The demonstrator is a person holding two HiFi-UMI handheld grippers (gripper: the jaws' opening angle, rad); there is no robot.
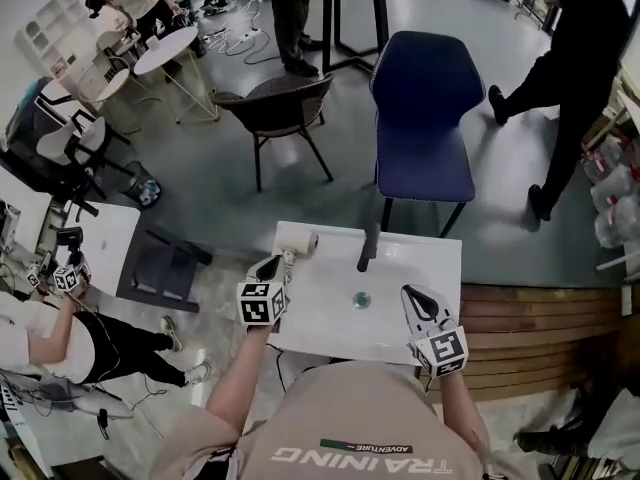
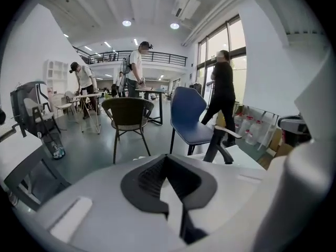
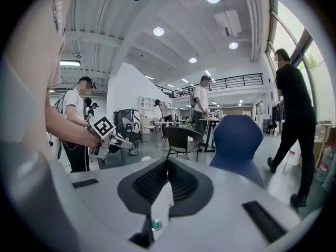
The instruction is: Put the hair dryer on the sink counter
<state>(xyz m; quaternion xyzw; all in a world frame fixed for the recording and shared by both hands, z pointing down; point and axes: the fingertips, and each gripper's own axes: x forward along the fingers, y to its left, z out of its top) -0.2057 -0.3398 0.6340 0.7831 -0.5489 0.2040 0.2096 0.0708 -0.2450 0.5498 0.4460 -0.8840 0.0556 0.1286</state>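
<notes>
Hair dryer (image 1: 298,241) lying at the eleven o'clock corner of the white sink counter (image 1: 330,320), apparently set there clear of the basin, left gripper (image 1: 270,266) just beside it with jaws together and empty, right gripper (image 1: 414,298) at four o'clock likewise closed on nothing

- Sink counter (image 1: 425,260): white, rectangular top, standing on the grey floor (image 1: 210,183).
- Hair dryer (image 1: 298,242): white, lying at its far left corner.
- Faucet (image 1: 369,247): dark, at the far edge.
- Drain (image 1: 361,299): round, near the middle.
</notes>
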